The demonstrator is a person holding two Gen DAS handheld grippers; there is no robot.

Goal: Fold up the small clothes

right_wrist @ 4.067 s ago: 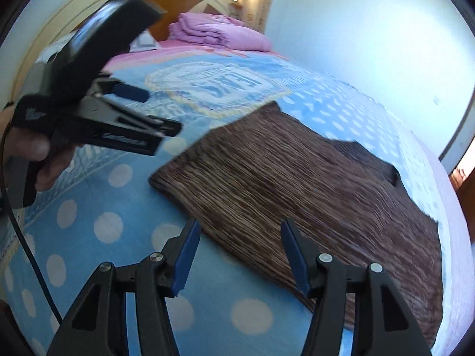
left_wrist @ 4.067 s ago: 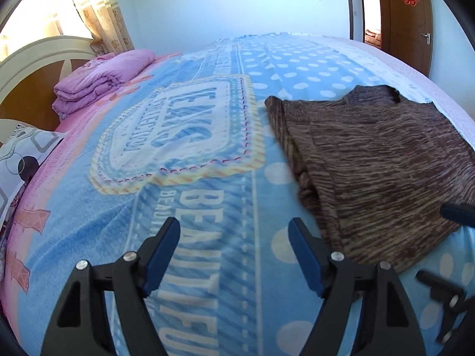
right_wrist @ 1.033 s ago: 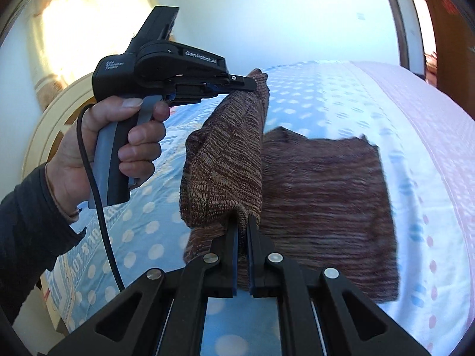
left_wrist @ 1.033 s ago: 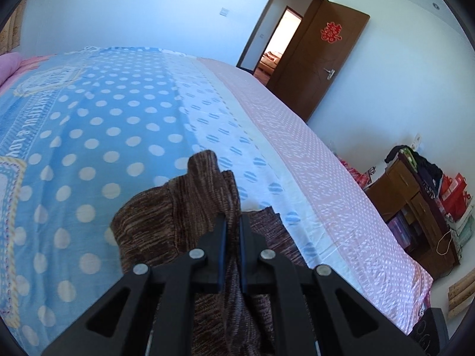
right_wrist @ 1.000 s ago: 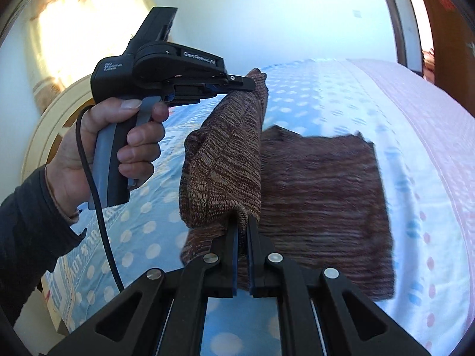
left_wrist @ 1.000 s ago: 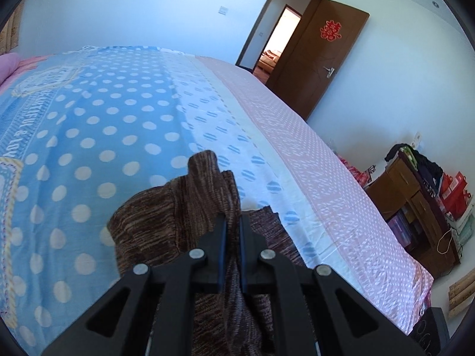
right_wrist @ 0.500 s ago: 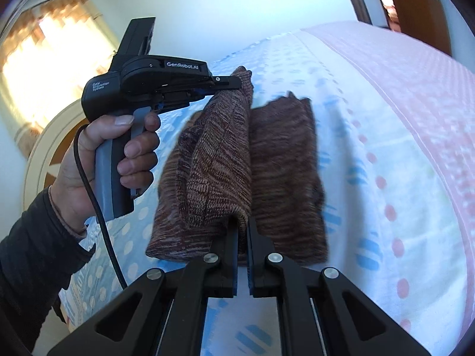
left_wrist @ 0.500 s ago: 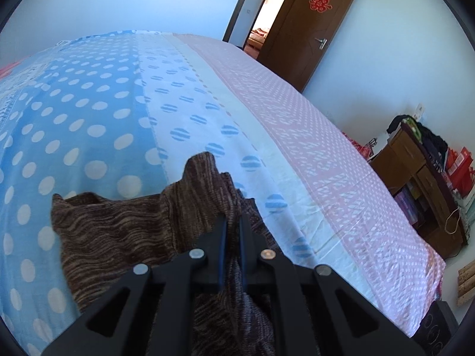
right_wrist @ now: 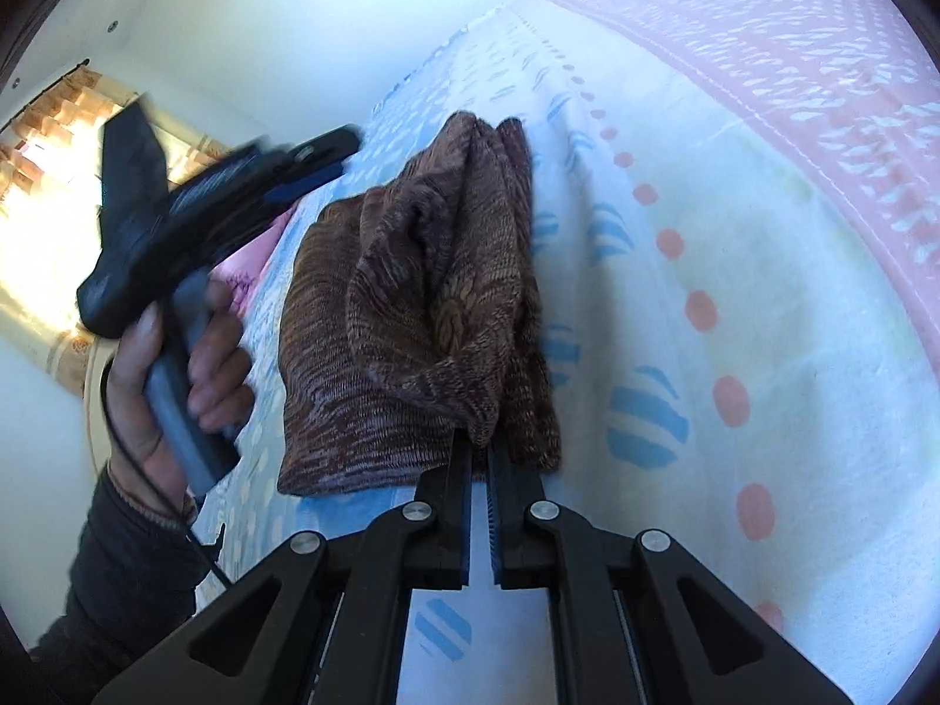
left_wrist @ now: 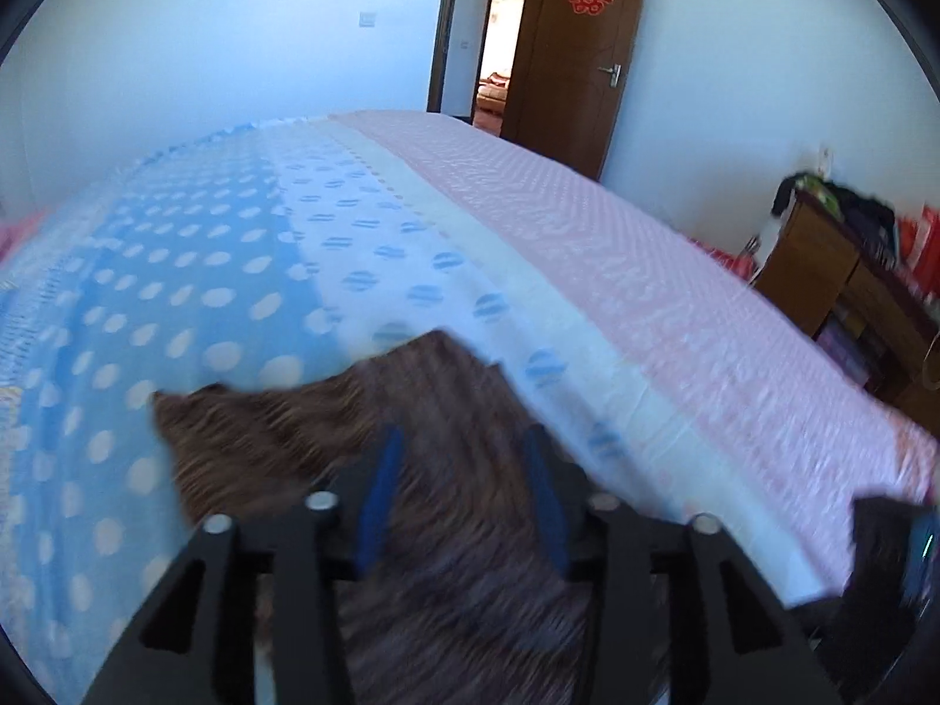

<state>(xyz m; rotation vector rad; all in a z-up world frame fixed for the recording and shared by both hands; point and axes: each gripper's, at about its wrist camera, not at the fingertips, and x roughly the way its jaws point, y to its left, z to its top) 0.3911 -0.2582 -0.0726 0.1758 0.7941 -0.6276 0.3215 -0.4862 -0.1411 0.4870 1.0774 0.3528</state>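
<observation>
A brown knitted garment lies folded over itself on the bedspread. My right gripper is shut on its near corner and holds that corner just above the bed. My left gripper is open, its blue pads apart over the garment, holding nothing. In the right wrist view the left gripper is held in a hand to the left of the garment, lifted off it.
The bedspread is blue with white dots, with a white and pink band along the side. A brown door and a wooden cabinet stand beyond the bed's edge. A curtained window is far left.
My left gripper has opened and let go of the garment's corner, which now lies folded onto the rest. My right gripper has lowered its corner toward the bed, still shut.
</observation>
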